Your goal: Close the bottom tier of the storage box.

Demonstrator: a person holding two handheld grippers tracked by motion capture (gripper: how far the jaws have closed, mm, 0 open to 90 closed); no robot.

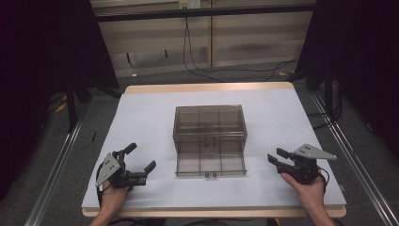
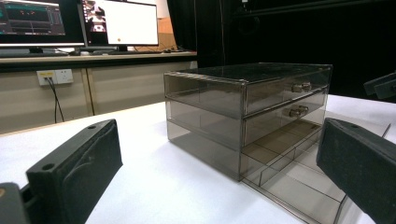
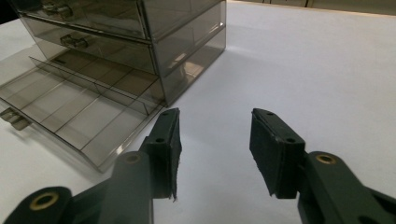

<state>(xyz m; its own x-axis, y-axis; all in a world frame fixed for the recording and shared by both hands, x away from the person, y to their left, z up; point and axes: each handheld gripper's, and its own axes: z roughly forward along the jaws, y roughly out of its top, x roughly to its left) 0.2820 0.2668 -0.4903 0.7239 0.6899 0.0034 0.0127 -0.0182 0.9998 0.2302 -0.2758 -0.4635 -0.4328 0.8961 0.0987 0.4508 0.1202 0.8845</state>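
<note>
A smoky see-through drawer box (image 1: 210, 122) stands in the middle of the white table (image 1: 282, 113). Its bottom drawer (image 1: 211, 165) is pulled out toward me and looks empty inside its dividers; the two upper drawers (image 2: 280, 93) are pushed in. My left gripper (image 1: 141, 156) rests at the near left, open, jaws wide apart and pointing at the box (image 2: 247, 107). My right gripper (image 1: 275, 154) sits at the near right, open with nothing between its pads (image 3: 215, 126), beside the drawer's corner (image 3: 79, 107). Its jaws also show at the far right of the left gripper view (image 2: 380, 84).
Wooden table edge (image 1: 207, 87) runs along the far side. Cables (image 1: 197, 66) trail over the floor behind it. Metal rails (image 1: 56, 165) flank the table, with dark curtains (image 1: 42, 42) at both sides. Monitors (image 2: 121, 23) stand on a bench beyond.
</note>
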